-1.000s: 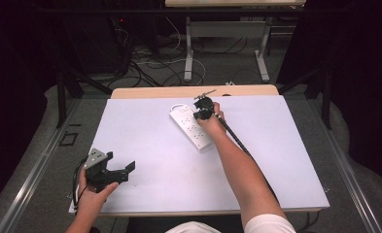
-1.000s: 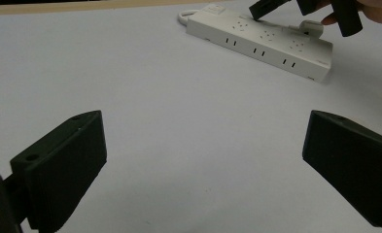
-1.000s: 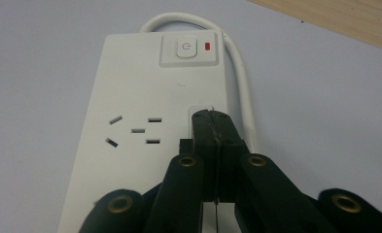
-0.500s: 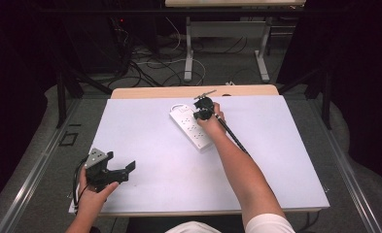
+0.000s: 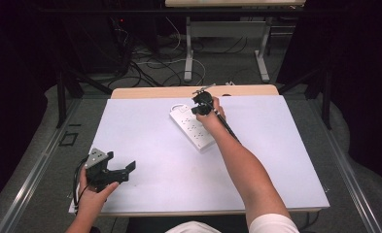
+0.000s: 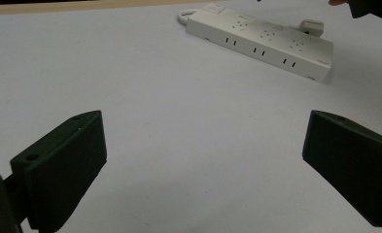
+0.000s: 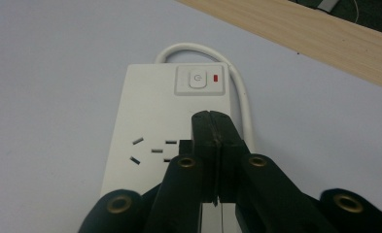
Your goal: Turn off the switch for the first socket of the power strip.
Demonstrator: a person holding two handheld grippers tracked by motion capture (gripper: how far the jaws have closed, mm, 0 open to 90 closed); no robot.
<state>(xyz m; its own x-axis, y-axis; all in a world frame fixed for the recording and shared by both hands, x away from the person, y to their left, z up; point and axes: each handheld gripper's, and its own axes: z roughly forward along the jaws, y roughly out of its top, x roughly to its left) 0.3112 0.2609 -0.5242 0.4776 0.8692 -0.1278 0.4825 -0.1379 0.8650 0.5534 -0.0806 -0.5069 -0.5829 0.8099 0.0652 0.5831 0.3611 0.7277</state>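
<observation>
from the high view i've got the right gripper (image 5: 201,103) out at the far end of the white power strip (image 5: 192,126), which lies slantwise on the pale, matte sheet covering the table (image 5: 276,160), close to the bare wooden edge (image 5: 179,91) at the back. the left gripper (image 5: 112,170) sits near the front left corner, well apart from the strip, jaws spread wide with nothing between them. left gripper view: two chunky black jaw blocks, flat faced and matte, stand far apart over the plain sheet, and the strip (image 6: 261,39) lies up ahead, a long smooth plastic bar with rows of slot holes along its top and side, a white plug (image 6: 311,25) just behind it. right gripper view: the jaws are pressed together, tips right over the strip (image 7: 149,111) just short of its rounded square switch (image 7: 198,79) with the little red light (image 7: 216,77); can't tell if the tips actually touch the plastic. a round white cord (image 7: 242,97) loops out from the switch end. nothing here is really a container.
</observation>
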